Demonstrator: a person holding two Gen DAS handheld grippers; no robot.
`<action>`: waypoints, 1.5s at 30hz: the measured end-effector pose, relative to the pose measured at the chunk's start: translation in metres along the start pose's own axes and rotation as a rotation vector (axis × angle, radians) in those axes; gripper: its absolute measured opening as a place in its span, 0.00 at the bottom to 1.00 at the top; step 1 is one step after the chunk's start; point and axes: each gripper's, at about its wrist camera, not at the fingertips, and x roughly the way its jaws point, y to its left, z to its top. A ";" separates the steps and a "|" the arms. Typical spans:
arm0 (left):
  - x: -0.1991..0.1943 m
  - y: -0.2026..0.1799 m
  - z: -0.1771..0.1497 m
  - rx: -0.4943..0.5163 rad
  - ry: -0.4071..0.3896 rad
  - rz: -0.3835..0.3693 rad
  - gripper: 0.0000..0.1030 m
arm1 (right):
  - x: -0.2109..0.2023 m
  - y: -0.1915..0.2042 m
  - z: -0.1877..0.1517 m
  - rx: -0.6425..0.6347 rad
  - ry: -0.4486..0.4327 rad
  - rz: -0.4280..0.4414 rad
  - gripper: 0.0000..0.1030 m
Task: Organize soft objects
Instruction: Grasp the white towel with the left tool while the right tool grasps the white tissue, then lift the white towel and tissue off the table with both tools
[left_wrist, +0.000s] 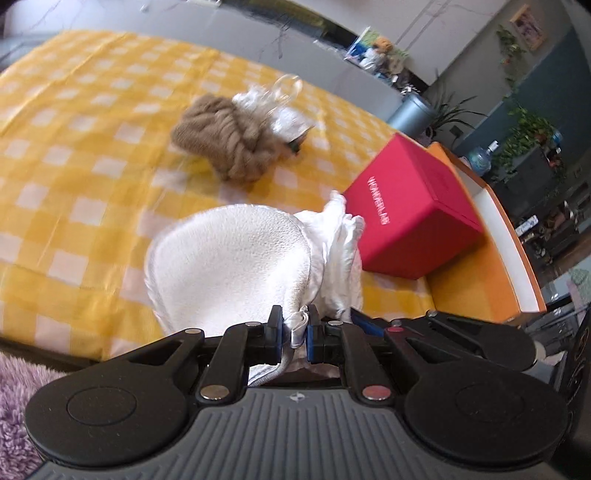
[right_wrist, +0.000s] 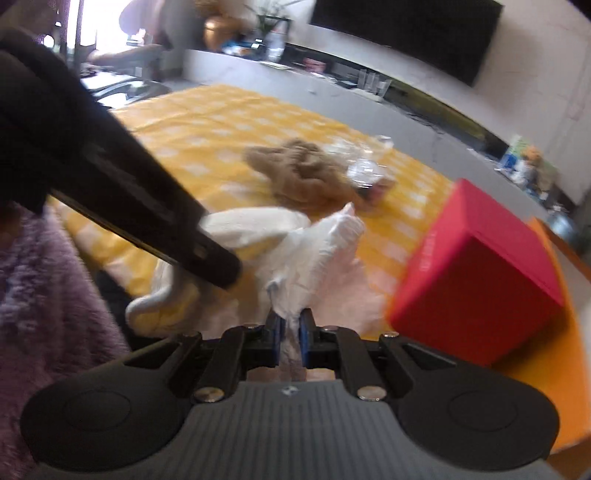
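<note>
- White cloth (left_wrist: 229, 258) is pinched at its near edge by the left gripper (left_wrist: 294, 326), whose jaws stand narrow with a fold of the fabric between the blue pads; the cloth bulges forward from the fingertips in a rounded, textured mound.
- Right gripper (right_wrist: 290, 332) also stands nearly closed on a thin, crumpled part of the same white cloth, which rises directly ahead of its tips.
- In the right wrist view, the left gripper's black body crosses from the upper left and ends on the cloth's left side, so both grippers hold it close together.
- The cloth lies over the near edge of the yellow checked tablecloth (left_wrist: 74, 155), just left of a red box (left_wrist: 417, 218), and appears to touch the box's near corner.
- Farther back on the tablecloth, well apart from the grippers, sits a tan knitted bundle (left_wrist: 225, 140) with a clear plastic wrapper (left_wrist: 284, 96) against it.
- A purple fluffy fabric (right_wrist: 40, 295) shows at the lower left.
</note>
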 end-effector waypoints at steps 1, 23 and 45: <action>-0.001 0.002 0.001 -0.016 -0.001 -0.008 0.12 | 0.004 -0.001 0.001 0.009 0.005 0.020 0.08; 0.009 0.003 -0.003 -0.010 0.021 -0.027 0.12 | 0.012 -0.034 -0.004 0.310 0.055 0.171 0.56; -0.011 0.020 -0.002 -0.142 -0.066 0.065 0.12 | 0.041 -0.081 -0.024 0.868 0.068 0.242 0.81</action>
